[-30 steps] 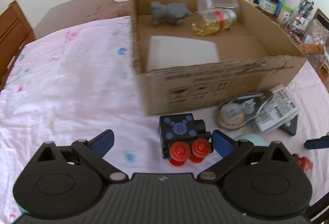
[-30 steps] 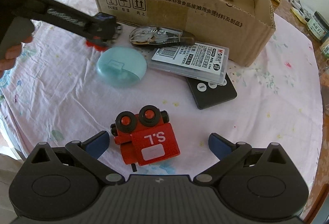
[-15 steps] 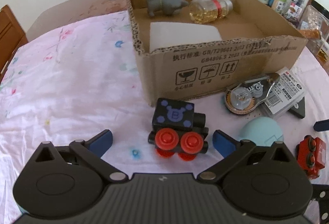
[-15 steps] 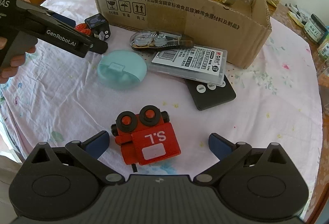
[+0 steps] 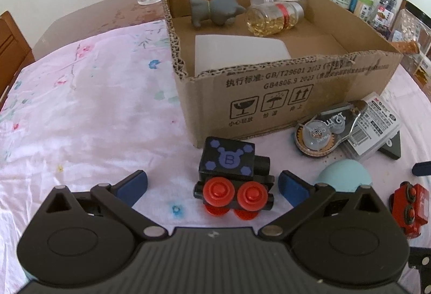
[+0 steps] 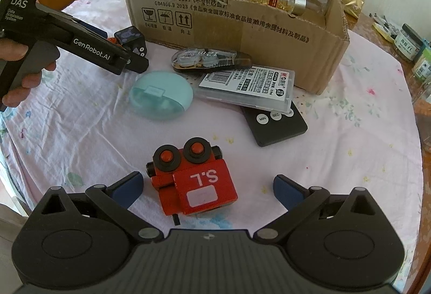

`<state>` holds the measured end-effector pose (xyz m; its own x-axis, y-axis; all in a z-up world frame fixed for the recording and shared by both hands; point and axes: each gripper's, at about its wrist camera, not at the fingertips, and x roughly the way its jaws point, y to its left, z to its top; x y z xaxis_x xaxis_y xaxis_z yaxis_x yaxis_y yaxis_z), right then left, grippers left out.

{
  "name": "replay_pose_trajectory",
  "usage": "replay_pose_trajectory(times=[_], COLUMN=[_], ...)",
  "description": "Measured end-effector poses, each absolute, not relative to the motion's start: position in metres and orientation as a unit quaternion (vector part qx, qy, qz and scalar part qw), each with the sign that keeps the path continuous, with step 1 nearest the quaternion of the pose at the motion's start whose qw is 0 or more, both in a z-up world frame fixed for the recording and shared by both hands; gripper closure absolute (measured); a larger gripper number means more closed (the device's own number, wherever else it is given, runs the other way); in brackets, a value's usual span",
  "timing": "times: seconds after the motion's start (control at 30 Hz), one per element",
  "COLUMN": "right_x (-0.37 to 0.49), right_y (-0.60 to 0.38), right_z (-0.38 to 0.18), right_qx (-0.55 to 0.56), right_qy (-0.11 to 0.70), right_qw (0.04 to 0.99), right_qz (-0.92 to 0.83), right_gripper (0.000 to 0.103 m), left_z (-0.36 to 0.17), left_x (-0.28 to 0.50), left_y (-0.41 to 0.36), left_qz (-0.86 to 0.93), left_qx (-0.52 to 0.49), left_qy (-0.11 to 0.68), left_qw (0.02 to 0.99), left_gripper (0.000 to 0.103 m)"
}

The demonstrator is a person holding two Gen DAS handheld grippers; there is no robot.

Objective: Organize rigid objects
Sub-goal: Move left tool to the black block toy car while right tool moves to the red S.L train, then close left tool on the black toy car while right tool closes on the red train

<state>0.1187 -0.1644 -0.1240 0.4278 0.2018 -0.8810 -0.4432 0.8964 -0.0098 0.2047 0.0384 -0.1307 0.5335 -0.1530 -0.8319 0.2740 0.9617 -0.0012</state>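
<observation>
Left gripper [image 5: 212, 183] gapes wide around the black toy train [image 5: 233, 178], fingers clear of it, just before the cardboard box [image 5: 296, 105]. Right gripper [image 6: 207, 186] spreads wide too, straddling the red toy train [image 6: 194, 180] on the desk [image 6: 80, 132] without contact. Inside the box lie a grey bear figure [image 5: 212, 9], a glass jar [image 5: 272, 17] and a white container [image 5: 239, 51].
</observation>
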Motion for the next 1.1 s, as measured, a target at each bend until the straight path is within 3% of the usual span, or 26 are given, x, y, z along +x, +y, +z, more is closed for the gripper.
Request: replay_pose_trajectory(times=[0.1,0.27,0.33,0.63,1.1], right_x=[0.118,0.119,0.118,0.122,0.121], right_y=[-0.166,-0.165,-0.165,-0.155,-0.156], right_z=[-0.123,-0.123,-0.122,-0.120,-0.109], right_qx=[-0.121,-0.123,-0.125,-0.156,-0.176], right_qy=[0.496,0.493,0.493,0.503,0.493], right_qw=[0.838,0.838,0.837,0.815,0.803], right_qz=[0.194,0.198,0.202,0.241,0.284], right_gripper=[0.000,0.000,0.000,0.002,0.039], left_z=[-0.129,-0.123,-0.121,-0.121,-0.119], left_x=[0.205,0.201,0.201,0.200,0.200], left_y=[0.037,0.030,0.028,0.028,0.025], left_qz=[-0.134,-0.164,-0.168,-0.161,-0.153], left_qx=[0.070,0.086,0.091,0.083,0.094], left_qy=[0.467,0.458,0.456,0.453,0.453], left_qw=[0.871,0.869,0.869,0.873,0.873], left_gripper=[0.004,0.029,0.034,0.033,0.039])
